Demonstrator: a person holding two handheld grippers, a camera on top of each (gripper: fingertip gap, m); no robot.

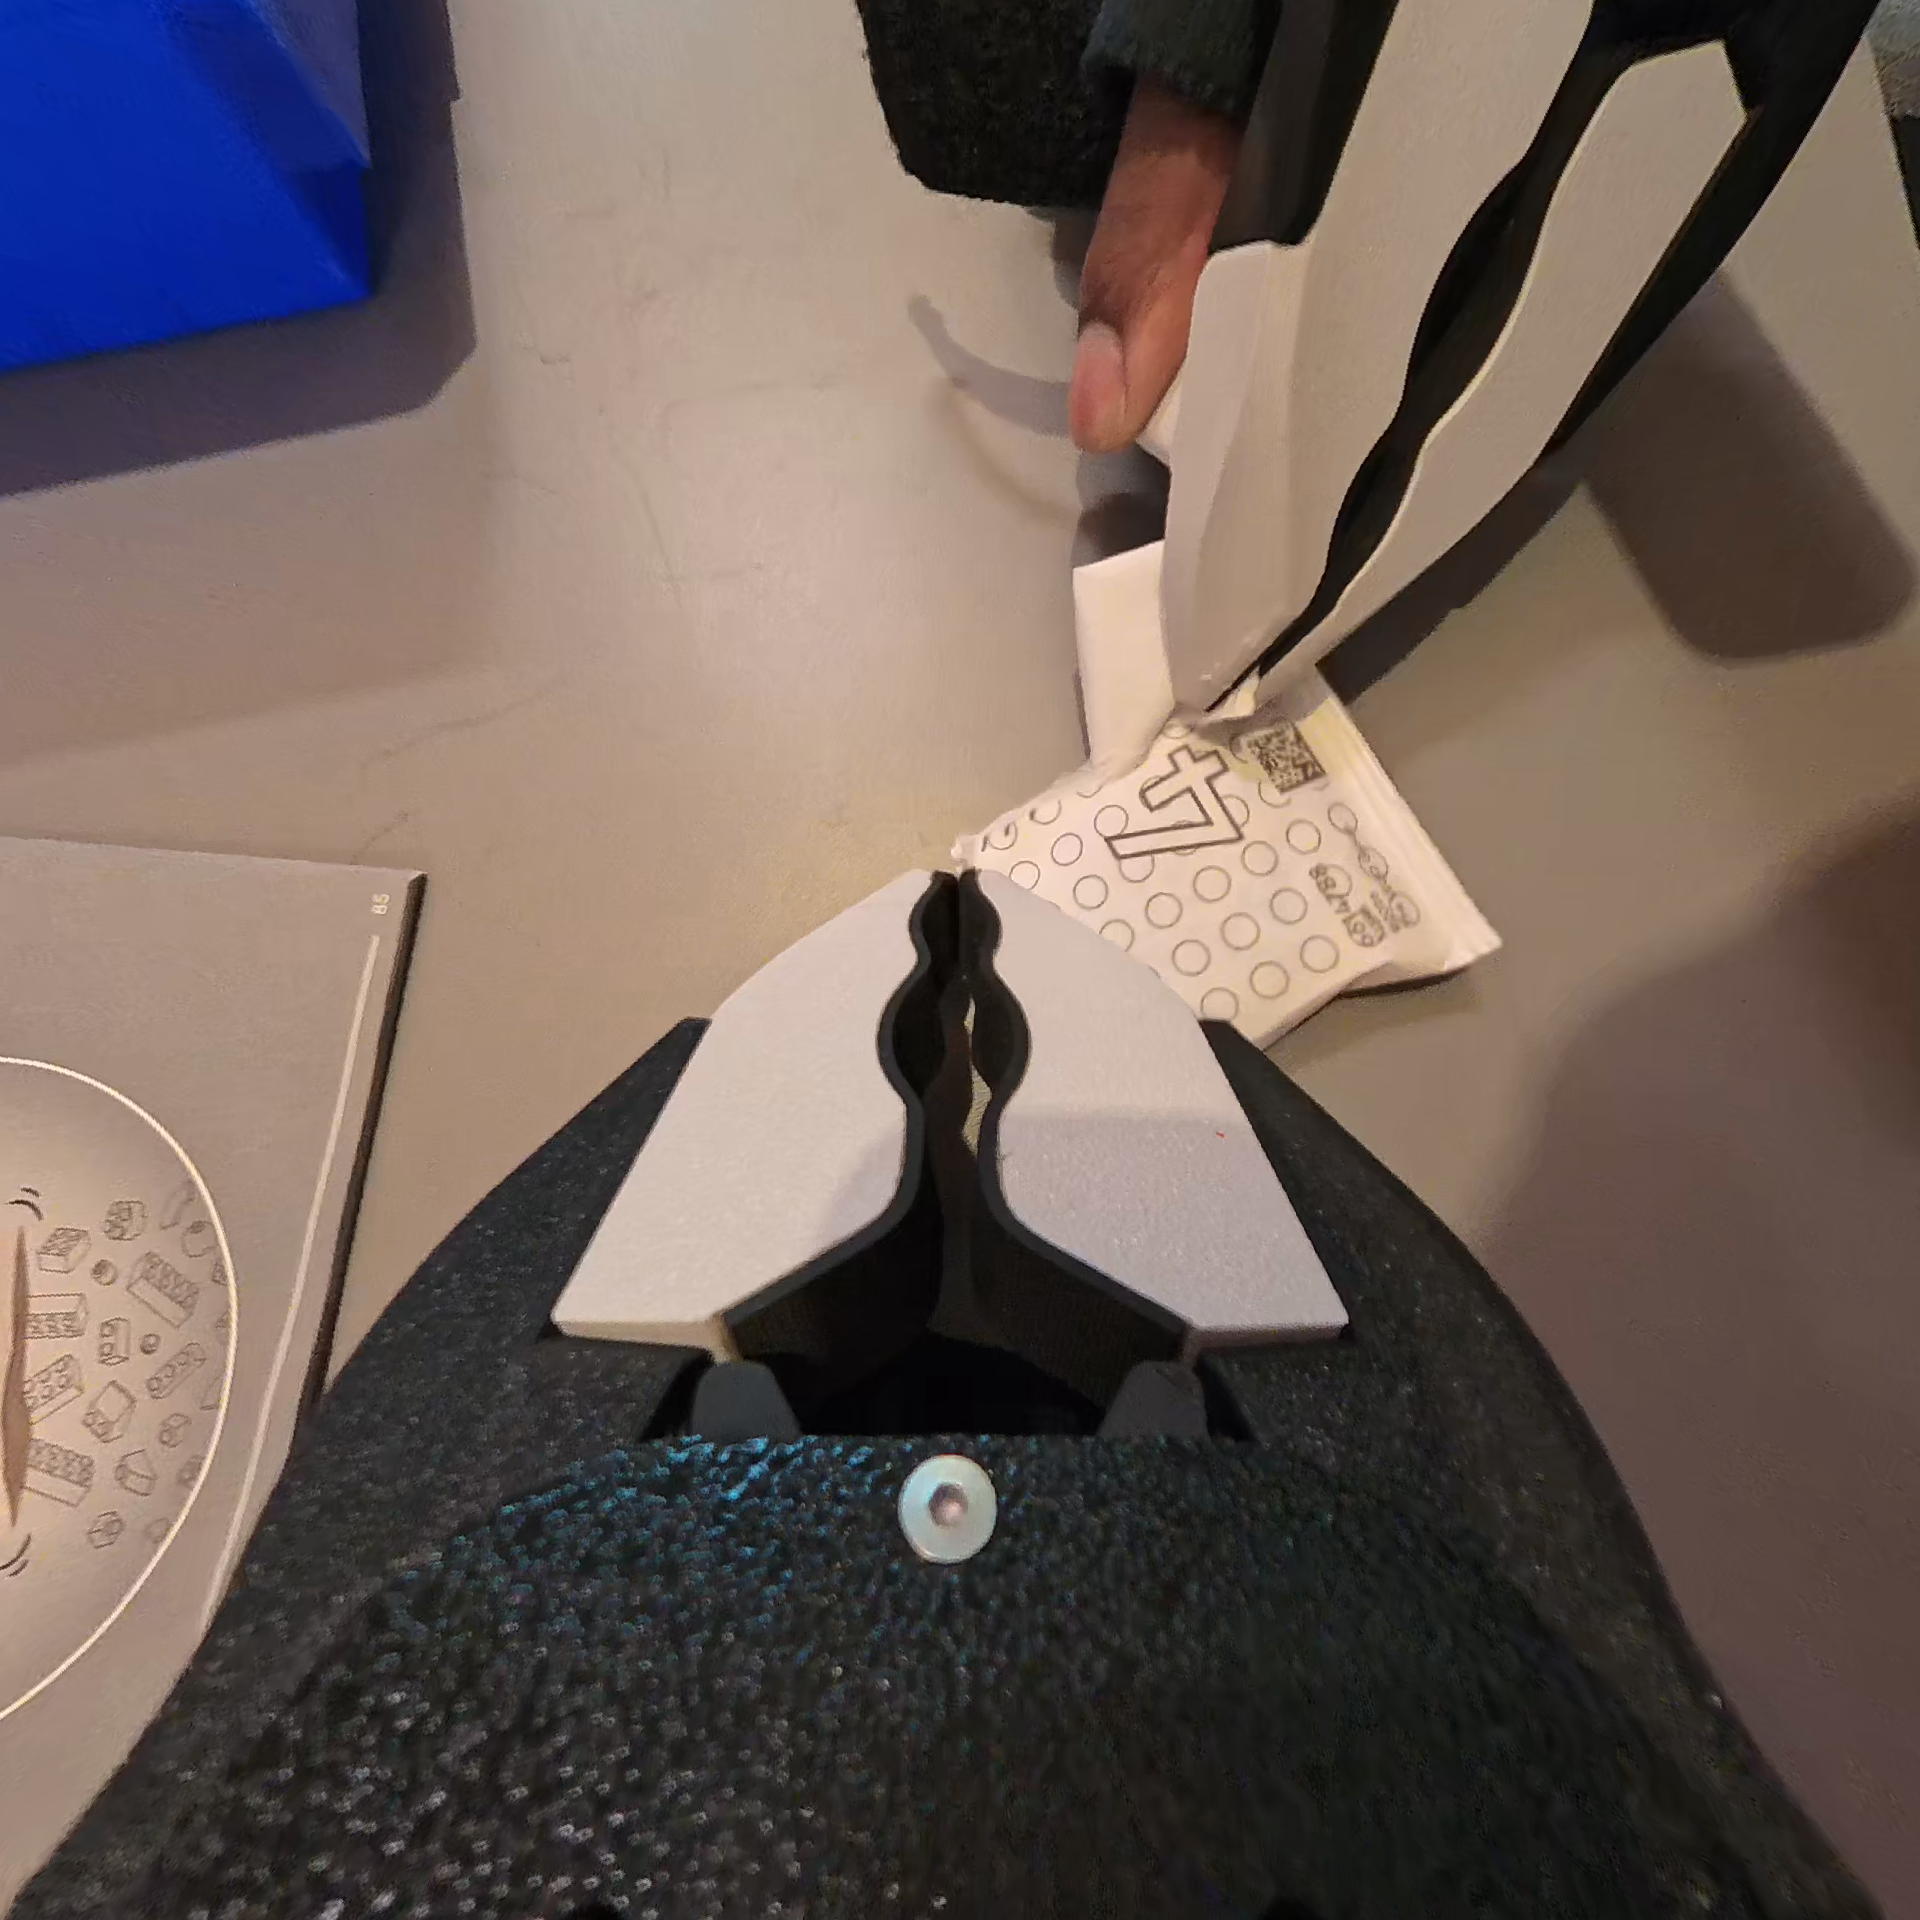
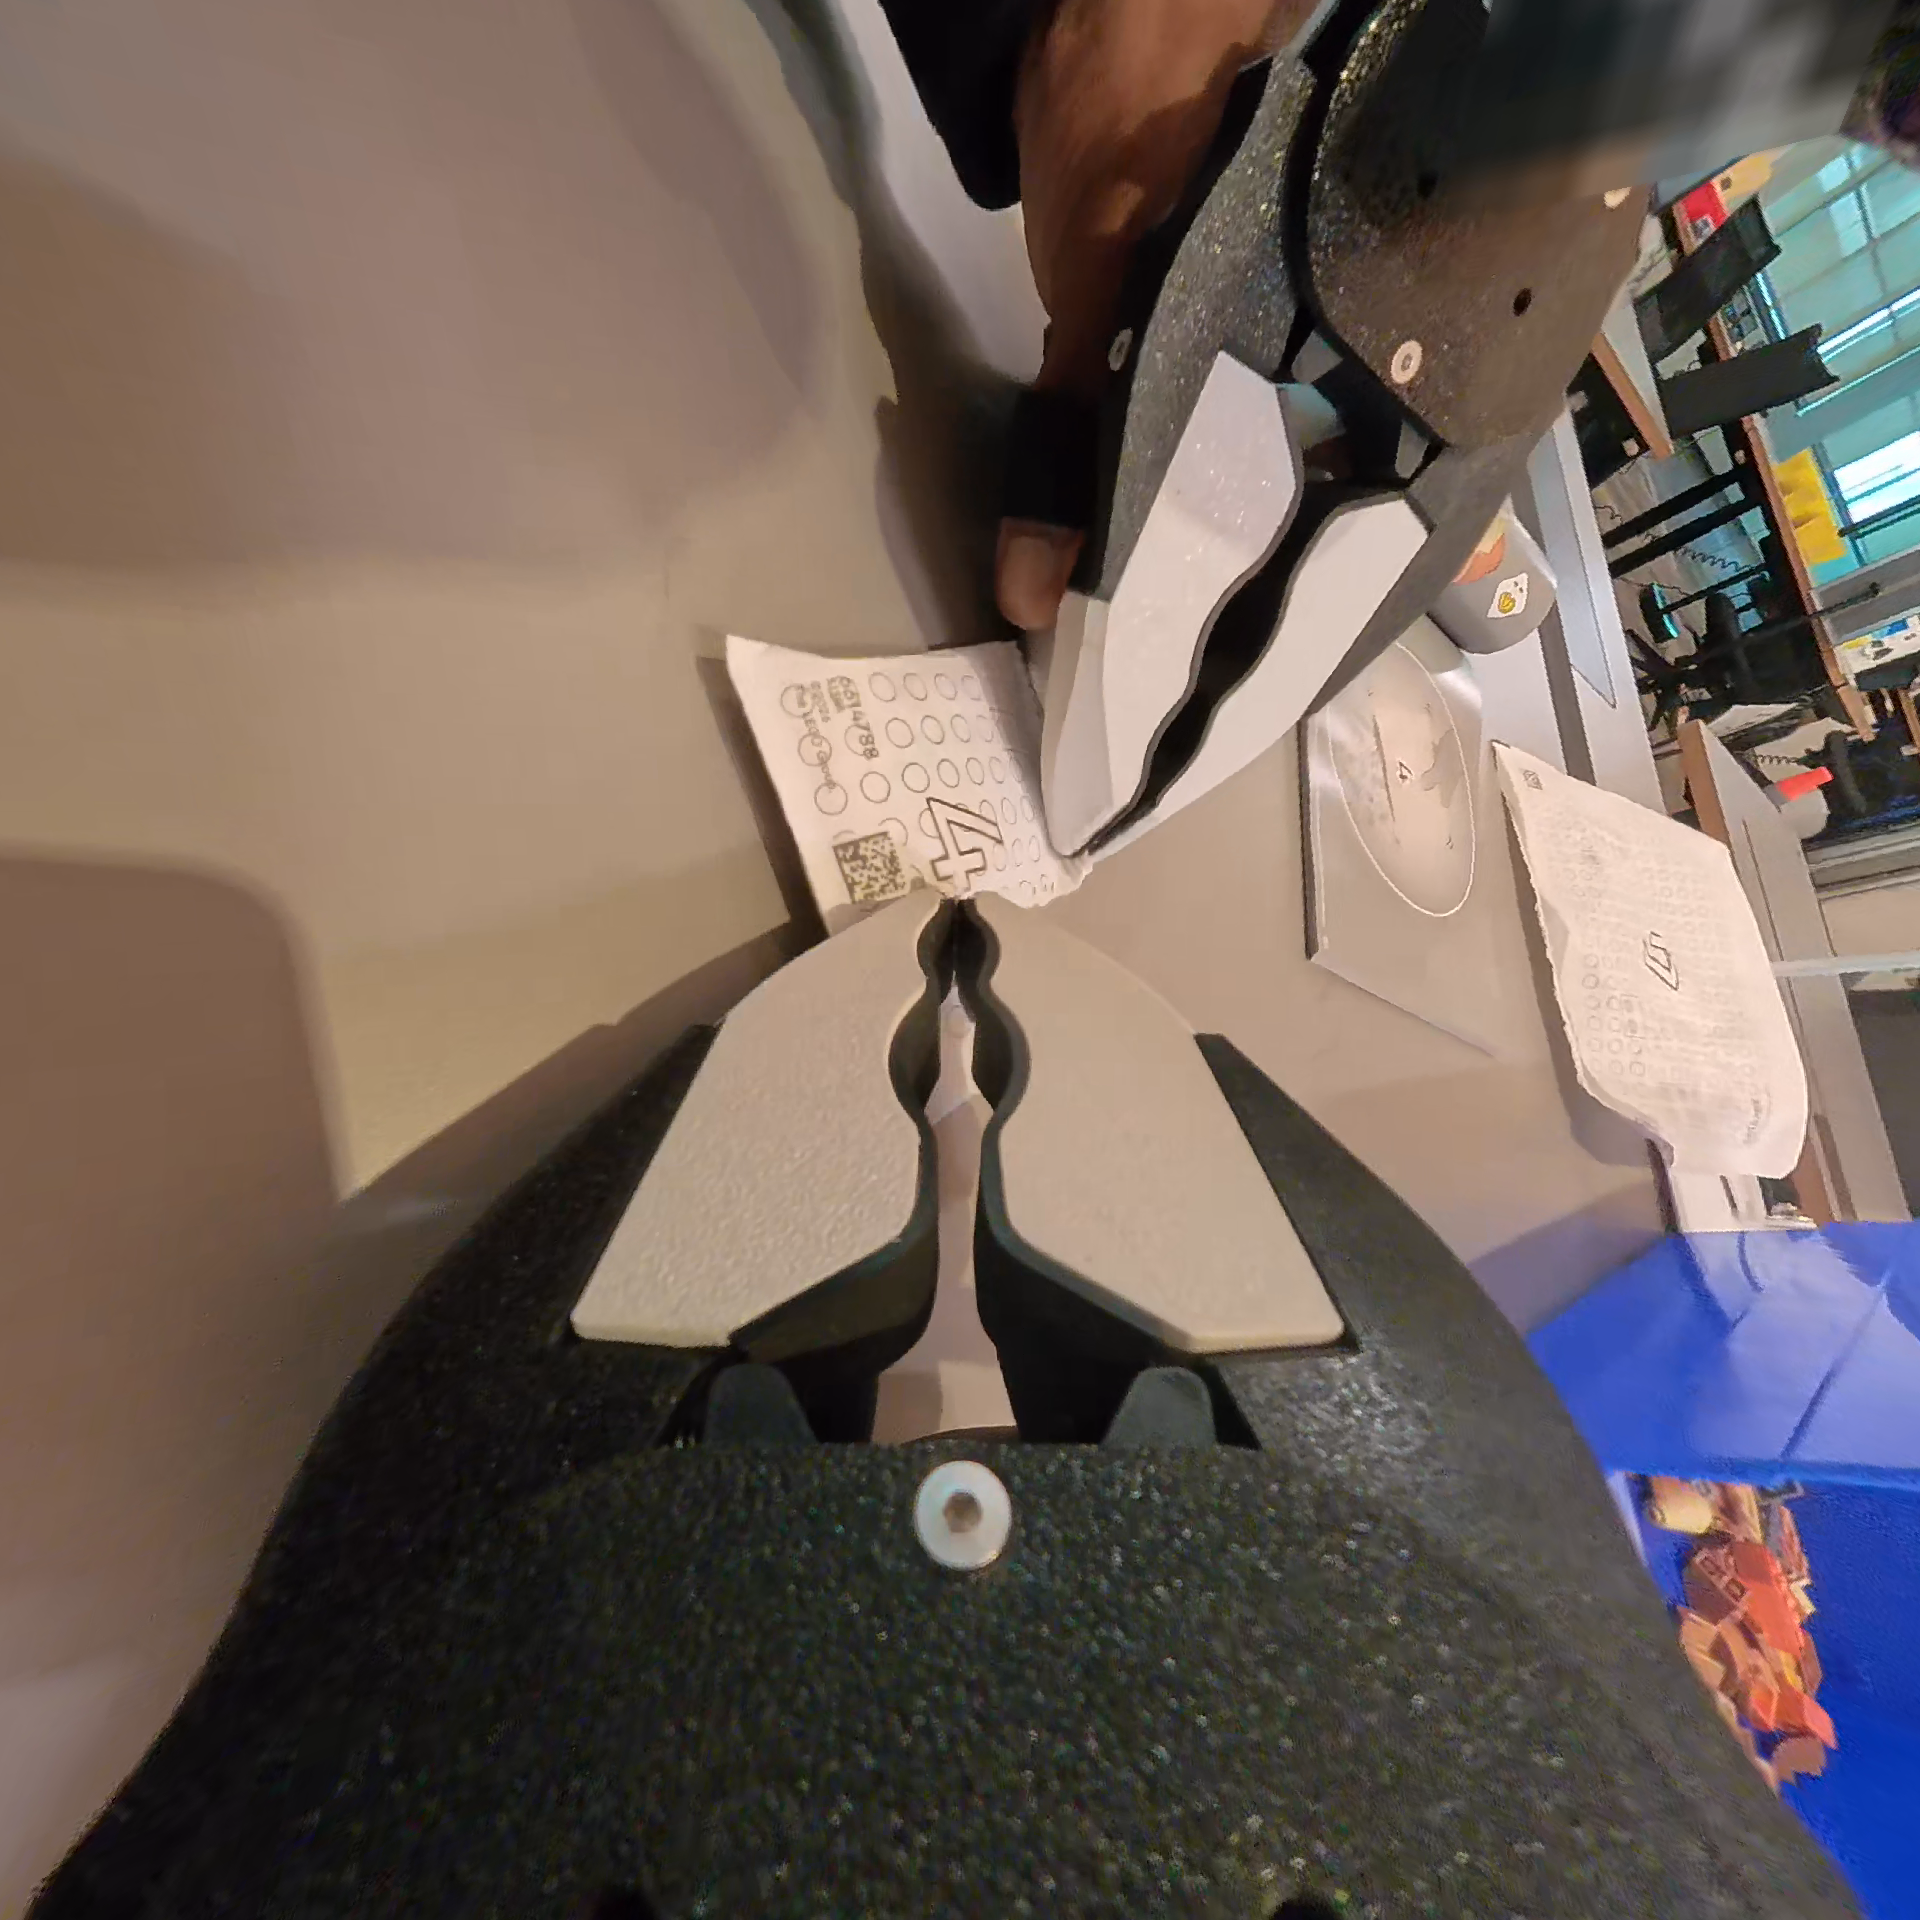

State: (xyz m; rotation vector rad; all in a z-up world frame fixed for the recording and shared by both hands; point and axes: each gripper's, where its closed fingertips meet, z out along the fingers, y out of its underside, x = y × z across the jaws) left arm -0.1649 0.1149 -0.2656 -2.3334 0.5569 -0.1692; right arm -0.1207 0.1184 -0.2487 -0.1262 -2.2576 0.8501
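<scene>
pinching a white paper bag (image 1: pixel 1236 883) from two sides, both grippers have their fingers pressed together on its torn top edge. the bag has rows of little circles, a big outlined number and a small square code printed on it. it is lifted at the top, and its bottom end is down by the grey counter (image 1: pixel 675 520).

the left gripper (image 1: pixel 957 883) nips one corner of the bag edge. the right gripper (image 1: pixel 1252 686) nips the same edge near the square code. a strip of the white paper (image 1: pixel 1117 634) sticks up beside the right gripper's fingers. a thumb (image 1: pixel 1117 343) rests on the side of that gripper.

a grey booklet (image 1: pixel 187 1195) with a round picture of bricks lies flat on the counter, to the left of the left gripper. a blue box (image 1: pixel 177 166) sits farther off, at the counter's far left. another white paper bag (image 2: pixel 1652 966) with small circles lies past the booklet.
</scene>
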